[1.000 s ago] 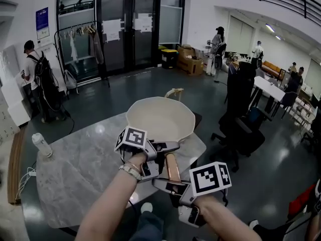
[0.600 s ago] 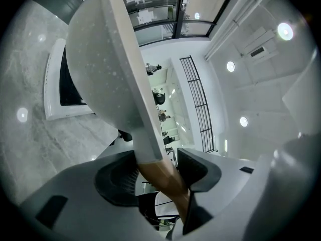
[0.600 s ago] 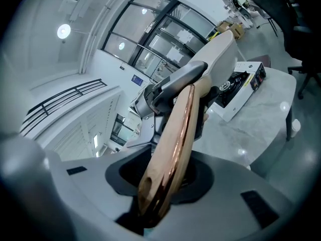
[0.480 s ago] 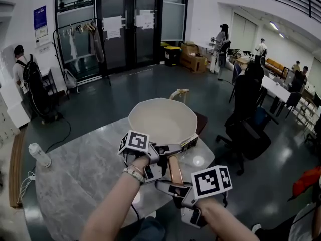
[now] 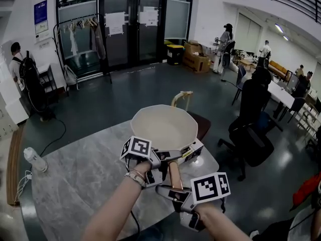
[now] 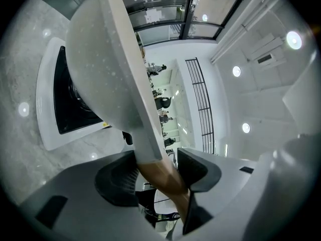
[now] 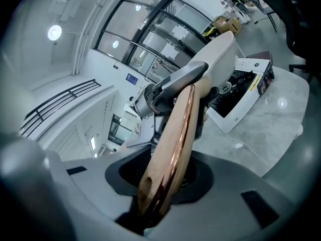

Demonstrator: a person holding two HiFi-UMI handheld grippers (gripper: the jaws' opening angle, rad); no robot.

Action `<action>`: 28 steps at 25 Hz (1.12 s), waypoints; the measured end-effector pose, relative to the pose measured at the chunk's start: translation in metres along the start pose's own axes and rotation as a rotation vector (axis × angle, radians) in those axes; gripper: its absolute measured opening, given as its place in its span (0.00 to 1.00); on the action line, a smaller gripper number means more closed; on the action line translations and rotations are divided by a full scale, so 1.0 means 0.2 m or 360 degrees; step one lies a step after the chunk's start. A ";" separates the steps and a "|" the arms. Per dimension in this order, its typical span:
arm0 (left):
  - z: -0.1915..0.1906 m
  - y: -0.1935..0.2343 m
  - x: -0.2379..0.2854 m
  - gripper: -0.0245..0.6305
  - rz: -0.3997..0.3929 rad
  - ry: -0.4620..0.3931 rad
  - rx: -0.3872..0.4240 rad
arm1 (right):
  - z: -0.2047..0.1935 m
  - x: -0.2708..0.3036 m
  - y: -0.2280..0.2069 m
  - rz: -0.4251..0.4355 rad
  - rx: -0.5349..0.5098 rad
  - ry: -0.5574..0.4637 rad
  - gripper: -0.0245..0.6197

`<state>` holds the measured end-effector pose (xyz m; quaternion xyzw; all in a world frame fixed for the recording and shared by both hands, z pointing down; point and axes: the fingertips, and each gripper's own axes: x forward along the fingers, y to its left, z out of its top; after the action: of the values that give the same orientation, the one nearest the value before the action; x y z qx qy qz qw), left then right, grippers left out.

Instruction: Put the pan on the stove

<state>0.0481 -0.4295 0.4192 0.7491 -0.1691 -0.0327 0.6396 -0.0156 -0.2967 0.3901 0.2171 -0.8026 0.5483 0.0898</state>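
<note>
A cream pan with a copper-coloured handle hangs over the marble table. Below its near right rim shows the white stove with a black top. My left gripper is shut on the handle close to the pan's body. My right gripper is shut on the handle's near end. In the left gripper view the pan's underside is lifted clear above the stove, with the handle between the jaws. The right gripper view looks along the handle to the stove.
The grey marble table carries a white bottle at its far left edge. A wooden chair stands beyond the pan and a black office chair to the right. A person stands far left, others far right.
The pan and both grippers have drifted slightly nearer and to the right. The stove's corner has come into view under the pan's right rim. Both grips are unchanged.
</note>
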 end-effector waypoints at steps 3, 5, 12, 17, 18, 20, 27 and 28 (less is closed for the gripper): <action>0.01 0.07 0.03 0.41 0.0008 -0.0004 -0.0006 | -0.01 0.02 -0.07 -0.0004 0.0002 0.0018 0.24; 0.01 0.11 0.05 0.41 0.0003 -0.0009 -0.0016 | -0.01 0.03 -0.12 -0.0010 0.0008 0.0035 0.24; 0.15 0.16 0.05 0.41 -0.0024 -0.0020 -0.0034 | 0.11 0.11 -0.15 -0.0013 0.0008 0.0054 0.24; 0.17 0.20 0.07 0.41 -0.0045 -0.0055 -0.0007 | 0.11 0.13 -0.22 -0.0001 -0.0036 0.0050 0.24; 0.18 0.22 0.07 0.41 -0.0043 -0.0059 -0.0007 | 0.11 0.14 -0.23 0.0002 -0.0037 0.0050 0.24; 0.19 0.24 0.08 0.41 -0.0030 -0.0057 -0.0016 | 0.12 0.15 -0.25 0.0007 -0.0029 0.0053 0.24; 0.21 0.29 0.09 0.41 -0.0010 -0.0049 -0.0010 | 0.13 0.17 -0.30 -0.0007 -0.0060 0.0058 0.24; 0.21 0.29 0.09 0.41 -0.0008 -0.0050 -0.0007 | 0.13 0.18 -0.31 -0.0009 -0.0061 0.0059 0.24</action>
<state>0.0405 -0.4824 0.4708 0.7475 -0.1771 -0.0465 0.6385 -0.0170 -0.3482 0.4449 0.2074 -0.8106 0.5364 0.1105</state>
